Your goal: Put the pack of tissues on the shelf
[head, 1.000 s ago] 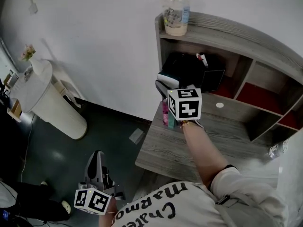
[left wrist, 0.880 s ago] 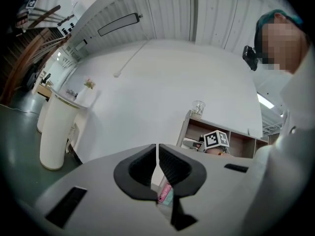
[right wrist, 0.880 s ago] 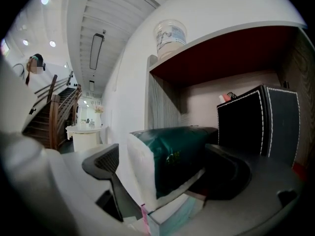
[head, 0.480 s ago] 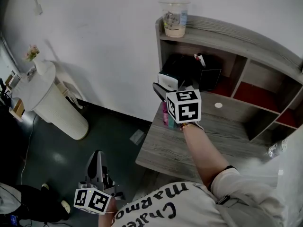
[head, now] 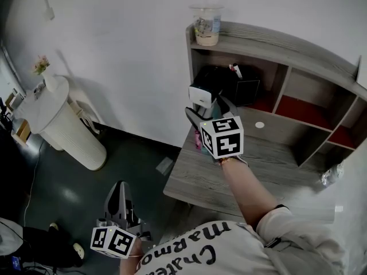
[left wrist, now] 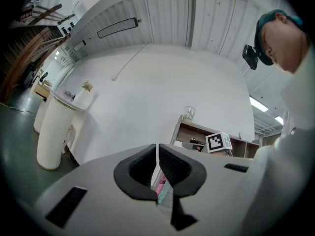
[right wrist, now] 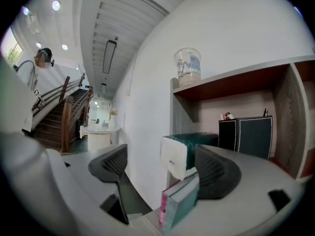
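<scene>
Item: pack of tissues (right wrist: 174, 157). Lies between the jaws of the right gripper (right wrist: 161, 154), close against the right-hand jaw and well clear of the left-hand one. White short end faces back toward the jaws. Long axis runs straight ahead, apparently into the shelf (head: 269, 36) compartment, above upright books (right wrist: 179, 203).
Right jaws: wide, closing, not yet pressing.
Left gripper (left wrist: 157, 163): low, well away, jaws together, empty.
</scene>
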The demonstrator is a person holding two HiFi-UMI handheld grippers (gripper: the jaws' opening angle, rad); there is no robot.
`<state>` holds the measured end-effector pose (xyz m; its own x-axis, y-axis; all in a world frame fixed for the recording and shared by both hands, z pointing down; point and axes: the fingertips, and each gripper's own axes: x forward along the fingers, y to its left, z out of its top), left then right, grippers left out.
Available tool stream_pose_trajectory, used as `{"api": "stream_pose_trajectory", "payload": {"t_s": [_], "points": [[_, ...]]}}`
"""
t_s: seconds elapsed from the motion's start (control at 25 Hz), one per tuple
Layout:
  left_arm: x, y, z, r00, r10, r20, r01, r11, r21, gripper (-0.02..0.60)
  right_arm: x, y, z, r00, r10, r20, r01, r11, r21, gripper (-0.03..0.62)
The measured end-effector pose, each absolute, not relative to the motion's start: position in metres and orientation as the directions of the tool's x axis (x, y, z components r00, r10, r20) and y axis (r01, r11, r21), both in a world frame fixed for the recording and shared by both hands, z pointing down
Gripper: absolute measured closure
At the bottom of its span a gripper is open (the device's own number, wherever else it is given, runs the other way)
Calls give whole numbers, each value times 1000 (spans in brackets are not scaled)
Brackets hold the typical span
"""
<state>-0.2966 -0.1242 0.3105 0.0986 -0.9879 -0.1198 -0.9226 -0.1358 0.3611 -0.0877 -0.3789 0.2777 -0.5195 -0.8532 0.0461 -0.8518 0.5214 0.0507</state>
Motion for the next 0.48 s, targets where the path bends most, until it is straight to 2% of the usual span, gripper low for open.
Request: {"api": "stream_pose_trajectory", "payload": {"t_s": [0.48], "points": [[-263,-91,308,183,-975,-127,-909,-217,356,554,-79,-305,305,-565,-818,109,-822,570,14,184]]}}
